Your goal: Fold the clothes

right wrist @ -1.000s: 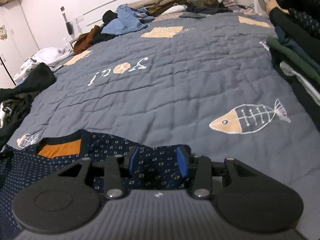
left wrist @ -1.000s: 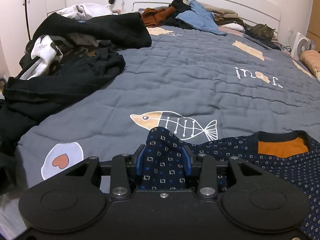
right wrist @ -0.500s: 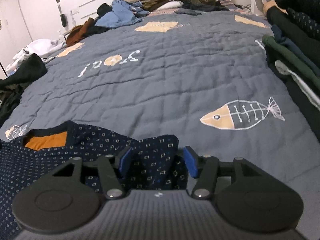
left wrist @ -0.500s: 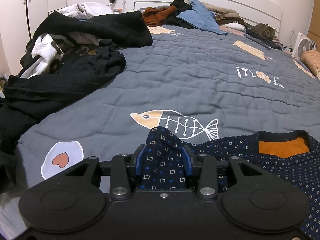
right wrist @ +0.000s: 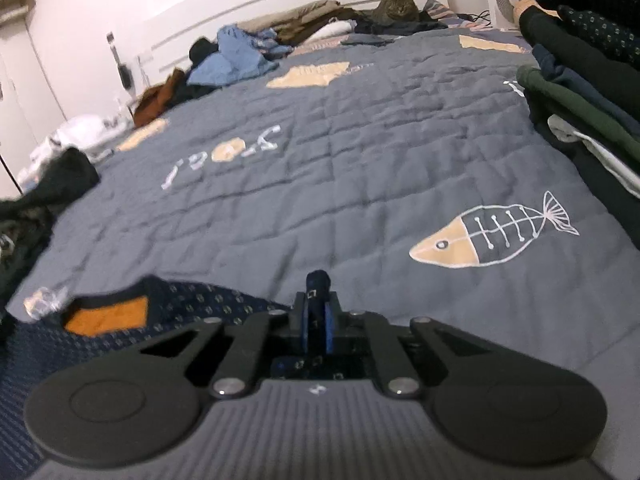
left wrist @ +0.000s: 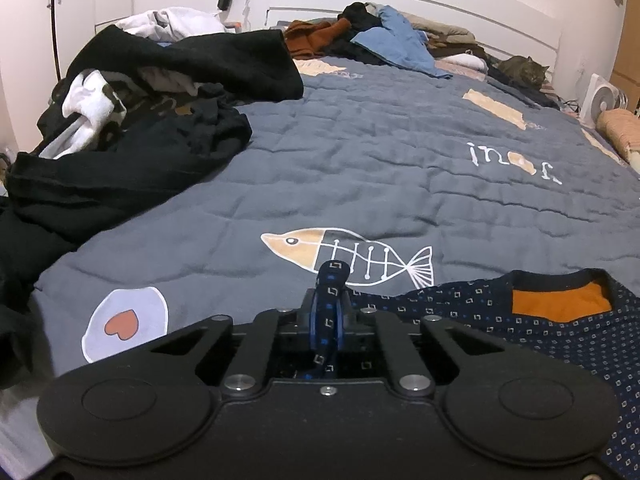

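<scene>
Navy patterned shirt [left wrist: 540,332] lay flat at near edge of bed [left wrist: 380,168], orange collar lining up. Left gripper [left wrist: 329,312] pinched fabric ridge at shirt's left shoulder; right gripper [right wrist: 316,320] pinched right one, fingers pressed tight on cloth. Best handling, I judged: lift both together, level, fabric taut, clear of black heap [left wrist: 132,128] far left.

Dim, flat indoor light; fisheye-bent edges; motion blur in right-wrist view

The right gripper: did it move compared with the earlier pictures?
Yes. The right gripper has closed on the navy patterned shirt, and the printed fish on the quilt now sits higher and further right in its view.
</scene>
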Available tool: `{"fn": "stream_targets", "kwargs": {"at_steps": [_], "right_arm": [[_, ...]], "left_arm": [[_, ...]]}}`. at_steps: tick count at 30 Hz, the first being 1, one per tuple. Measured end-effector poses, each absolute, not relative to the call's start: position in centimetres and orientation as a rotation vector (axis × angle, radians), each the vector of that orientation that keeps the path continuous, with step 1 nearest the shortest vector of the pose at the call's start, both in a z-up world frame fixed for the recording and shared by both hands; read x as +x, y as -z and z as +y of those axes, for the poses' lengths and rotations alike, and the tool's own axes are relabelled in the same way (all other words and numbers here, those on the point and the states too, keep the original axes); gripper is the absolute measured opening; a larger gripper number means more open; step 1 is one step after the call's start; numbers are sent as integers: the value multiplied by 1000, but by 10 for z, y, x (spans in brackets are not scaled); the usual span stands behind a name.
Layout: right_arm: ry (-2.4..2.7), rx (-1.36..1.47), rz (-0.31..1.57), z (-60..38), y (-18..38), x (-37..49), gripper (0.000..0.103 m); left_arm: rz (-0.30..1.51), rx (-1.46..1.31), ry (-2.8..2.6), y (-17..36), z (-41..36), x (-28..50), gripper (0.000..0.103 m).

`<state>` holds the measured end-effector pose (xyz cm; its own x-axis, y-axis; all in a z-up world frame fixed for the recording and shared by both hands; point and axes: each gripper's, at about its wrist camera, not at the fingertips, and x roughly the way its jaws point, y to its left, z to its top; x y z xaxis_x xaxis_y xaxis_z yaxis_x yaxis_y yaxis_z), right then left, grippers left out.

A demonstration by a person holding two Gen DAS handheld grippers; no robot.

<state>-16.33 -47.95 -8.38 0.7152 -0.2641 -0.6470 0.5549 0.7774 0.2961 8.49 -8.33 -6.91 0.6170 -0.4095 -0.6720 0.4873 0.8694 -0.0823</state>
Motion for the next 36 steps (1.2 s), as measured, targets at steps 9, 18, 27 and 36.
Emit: {"fn": "stream_targets", "kwargs": {"at_steps": [9,18,27,36], "right_arm": [[470,545,519,-485,65,-164,7],[454,569,461,-498,51,-149,7],[487,591,406,-509,48,-144,6],[469,552,483,-510,76,-125,7]], "left_arm": [[677,33,507,52,-79,87,6],[640,-16,512,39,-85,97,6],[611,-50,507,33,-87,111,6],[690,11,521,60,-95,122,6]]}}
